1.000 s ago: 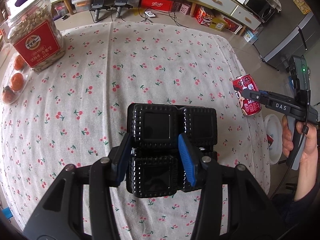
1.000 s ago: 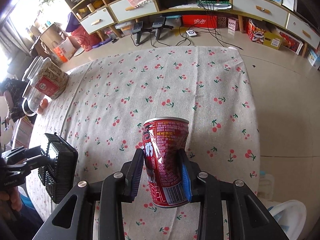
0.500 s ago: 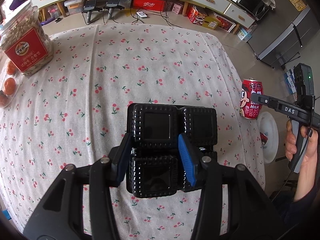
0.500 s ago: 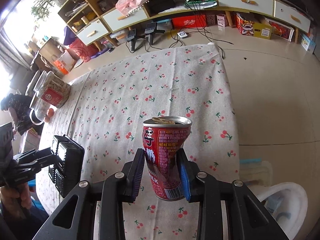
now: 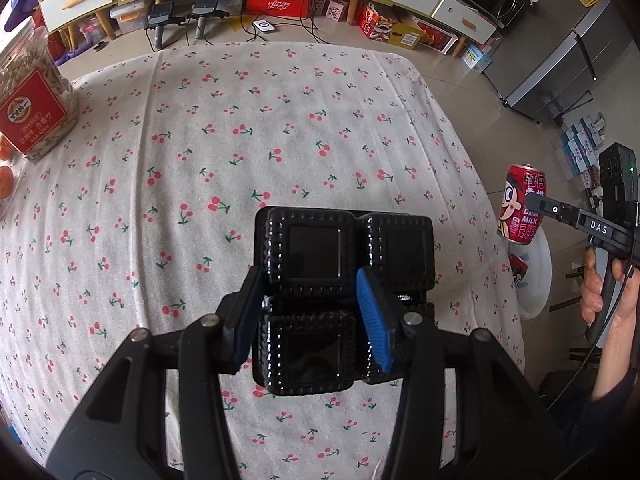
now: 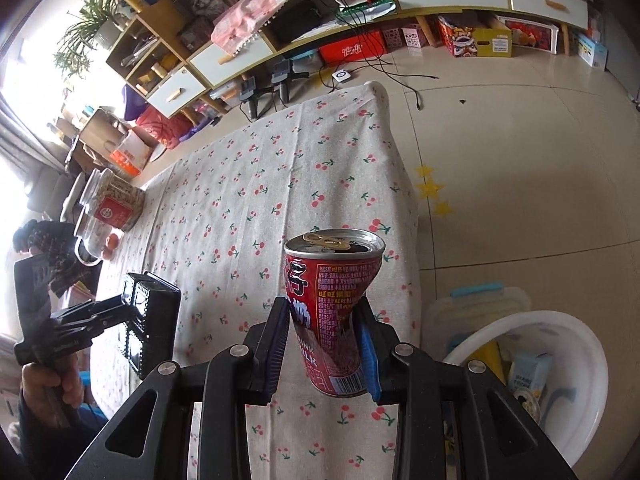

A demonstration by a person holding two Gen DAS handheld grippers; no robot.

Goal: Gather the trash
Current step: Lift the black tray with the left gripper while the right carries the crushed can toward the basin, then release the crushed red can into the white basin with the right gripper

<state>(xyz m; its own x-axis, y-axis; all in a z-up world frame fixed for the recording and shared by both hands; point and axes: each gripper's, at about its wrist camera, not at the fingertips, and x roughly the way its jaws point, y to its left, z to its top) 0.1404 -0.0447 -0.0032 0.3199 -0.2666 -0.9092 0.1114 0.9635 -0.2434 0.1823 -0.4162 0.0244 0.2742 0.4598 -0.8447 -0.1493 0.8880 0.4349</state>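
right hand-held gripper [image 6: 324,344]: clamped on the dented red can [image 6: 334,312], upright, off the desk's [image 6: 224,184] right edge, white bin [image 6: 576,364] lower right
left hand-held gripper [image 5: 310,320]: gripping the black tray [image 5: 344,296] over the desk

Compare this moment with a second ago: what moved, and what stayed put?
The right gripper carried the red can sideways off the cherry tablecloth toward the white bin; the bin's inside now shows beside it. The left gripper drifted slightly over the table. Unchanged: right grip on the dented can, left grip on the black tray, seed jar standing.
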